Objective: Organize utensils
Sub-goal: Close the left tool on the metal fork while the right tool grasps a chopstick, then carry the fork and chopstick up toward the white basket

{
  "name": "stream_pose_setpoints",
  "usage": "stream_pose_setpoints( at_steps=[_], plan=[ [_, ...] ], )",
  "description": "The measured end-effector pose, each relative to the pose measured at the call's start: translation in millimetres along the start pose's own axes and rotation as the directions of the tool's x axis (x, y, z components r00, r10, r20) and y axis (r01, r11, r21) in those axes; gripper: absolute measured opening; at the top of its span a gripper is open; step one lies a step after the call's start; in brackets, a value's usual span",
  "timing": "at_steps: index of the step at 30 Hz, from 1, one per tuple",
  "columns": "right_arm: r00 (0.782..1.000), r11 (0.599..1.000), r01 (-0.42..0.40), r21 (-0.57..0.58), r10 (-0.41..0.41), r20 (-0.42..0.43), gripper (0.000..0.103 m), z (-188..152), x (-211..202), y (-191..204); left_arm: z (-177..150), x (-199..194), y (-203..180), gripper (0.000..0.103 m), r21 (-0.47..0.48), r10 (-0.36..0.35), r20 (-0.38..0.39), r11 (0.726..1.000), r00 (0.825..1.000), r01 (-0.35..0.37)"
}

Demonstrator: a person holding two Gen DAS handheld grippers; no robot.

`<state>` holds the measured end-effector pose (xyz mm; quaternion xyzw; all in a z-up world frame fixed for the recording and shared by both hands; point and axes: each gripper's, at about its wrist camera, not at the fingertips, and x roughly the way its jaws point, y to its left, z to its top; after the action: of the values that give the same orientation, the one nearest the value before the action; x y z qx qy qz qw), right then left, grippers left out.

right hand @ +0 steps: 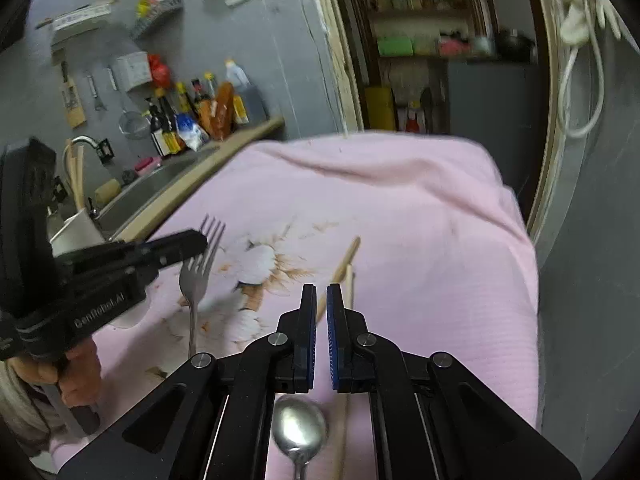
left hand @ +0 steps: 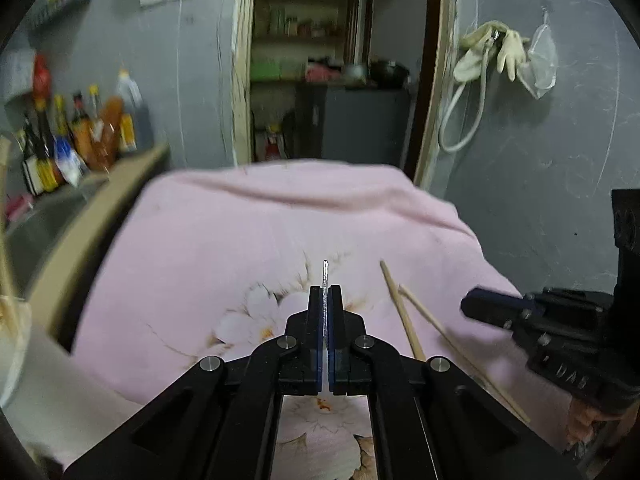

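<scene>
fork edge-on in the left claw, chopsticks just ahead of the right

left gripper (left hand: 326, 312) is clenched on the fork (right hand: 196, 276), which it holds by the neck above the pink cloth (left hand: 192, 240). from its own camera the fork shows only as a thin metal edge rising straight out between the pads; from the right wrist view the tines point up and away, the handle running down toward the person.

right gripper (right hand: 321, 320) stands nearly closed with a narrow gap, grasping nothing. 2 chopsticks (right hand: 344, 268) lie on the cloth just past its fingertips, long axes running away from it and leaning slightly right, 1 passing under the jaws. spoon (right hand: 299, 428) lies below the right claw, bowl forward.

by my judgement the right claw is nearer the chopsticks, but must open and turn across their length to grip. the holder at the left (right hand: 76, 232) likely takes the fork.
</scene>
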<state>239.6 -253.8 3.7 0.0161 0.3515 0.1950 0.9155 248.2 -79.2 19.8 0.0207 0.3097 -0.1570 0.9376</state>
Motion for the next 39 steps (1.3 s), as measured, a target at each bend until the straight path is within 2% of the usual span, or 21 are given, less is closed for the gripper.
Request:
stream_pose_setpoints(
  at_steps=[4, 8, 10, 12, 13, 16, 19, 21, 24, 26, 29, 31, 32, 34, 36, 37, 39],
  plan=[
    [0.998, 1.000, 0.029, -0.012, -0.030, -0.064, 0.005, 1.2, 15.6, 4.7, -4.5, -3.1, -1.2, 0.000, -0.001, 0.008, -0.025, 1.000, 1.000, -0.008],
    [0.985, 0.998, 0.066, -0.007, -0.067, -0.160, 0.008, 6.0, 38.1, -9.5, -10.9, 3.6, 8.0, 0.000, -0.053, -0.011, -0.071, 0.999, 0.997, 0.007],
    [0.977, 0.999, 0.046, 0.002, -0.045, -0.210, 0.012, 7.9, 46.3, -15.3, -12.0, 6.3, 12.7, 0.000, -0.078, -0.023, -0.085, 0.997, 0.996, 0.016],
    [0.967, 0.999, 0.039, -0.001, -0.038, -0.252, 0.024, 11.2, 55.5, -16.8, -14.7, 5.7, 15.4, 0.000, -0.090, -0.029, -0.090, 0.996, 0.996, 0.020],
    [0.964, 0.999, 0.042, -0.006, -0.042, -0.263, 0.025, 12.3, 58.8, -17.8, -15.9, 6.3, 16.6, 0.000, -0.092, -0.030, -0.092, 0.996, 0.995, 0.022],
    [0.945, 0.996, 0.062, -0.066, -0.080, -0.317, 0.024, 15.1, 75.8, -14.5, -19.5, 7.3, 19.1, 0.000, -0.096, -0.032, -0.100, 0.995, 0.994, 0.022],
    [0.936, 0.992, 0.077, -0.099, -0.106, -0.336, 0.017, 19.8, 89.4, -15.0, -20.3, 7.8, 19.3, 0.000, -0.098, -0.036, -0.105, 0.995, 0.994, 0.025],
    [0.933, 0.995, 0.080, -0.066, -0.098, -0.345, 0.006, 25.9, 94.9, -20.8, -20.4, 6.9, 18.7, 0.000, -0.096, -0.036, -0.102, 0.995, 0.994, 0.026],
    [0.936, 0.997, 0.070, -0.021, -0.073, -0.346, 0.003, 27.0, 92.7, -25.9, -20.0, 3.2, 18.2, 0.000, -0.092, -0.041, -0.084, 0.995, 0.996, 0.033],
    [0.953, 0.999, 0.050, 0.005, -0.047, -0.301, 0.003, 24.1, 80.0, -25.9, -18.5, -2.3, 17.6, 0.000, -0.089, -0.041, -0.056, 0.995, 0.998, 0.036],
    [0.987, 0.996, 0.012, 0.086, 0.002, -0.161, 0.003, 17.5, 46.6, -28.4, -15.8, -16.4, 14.5, 0.000, -0.076, -0.016, 0.014, 0.997, 1.000, 0.017],
    [0.999, 0.997, 0.020, 0.068, -0.018, -0.034, 0.003, 11.5, 17.9, -20.1, -13.7, -28.3, 11.0, 0.000, -0.062, 0.013, 0.072, 0.998, 0.997, -0.009],
    [0.999, 0.998, 0.024, 0.056, -0.026, 0.043, 0.003, 7.2, 1.3, -13.7, -12.7, -33.2, 8.5, 0.000, -0.057, 0.027, 0.096, 0.998, 0.995, -0.022],
    [0.984, 0.998, 0.020, 0.059, -0.030, 0.174, 0.003, -1.0, -26.3, -3.0, -10.6, -46.8, 3.0, 0.000, -0.041, 0.064, 0.160, 0.997, 0.985, -0.058],
    [0.955, 0.998, 0.048, 0.042, -0.058, 0.292, 0.003, -9.4, -49.5, 9.8, -9.0, -59.6, -1.8, 0.000, -0.032, 0.105, 0.215, 0.994, 0.971, -0.101],
    [0.932, 0.996, 0.091, 0.019, -0.092, 0.350, 0.003, -14.0, -61.5, 19.6, -8.8, -65.4, -2.8, 0.000, -0.032, 0.122, 0.239, 0.993, 0.963, -0.118],
    [0.895, 0.989, 0.148, -0.015, -0.127, 0.427, 0.003, -18.0, -74.4, 33.6, -8.1, -79.8, -4.0, 0.000, -0.040, 0.160, 0.295, 0.987, 0.942, -0.155]
  ],
)
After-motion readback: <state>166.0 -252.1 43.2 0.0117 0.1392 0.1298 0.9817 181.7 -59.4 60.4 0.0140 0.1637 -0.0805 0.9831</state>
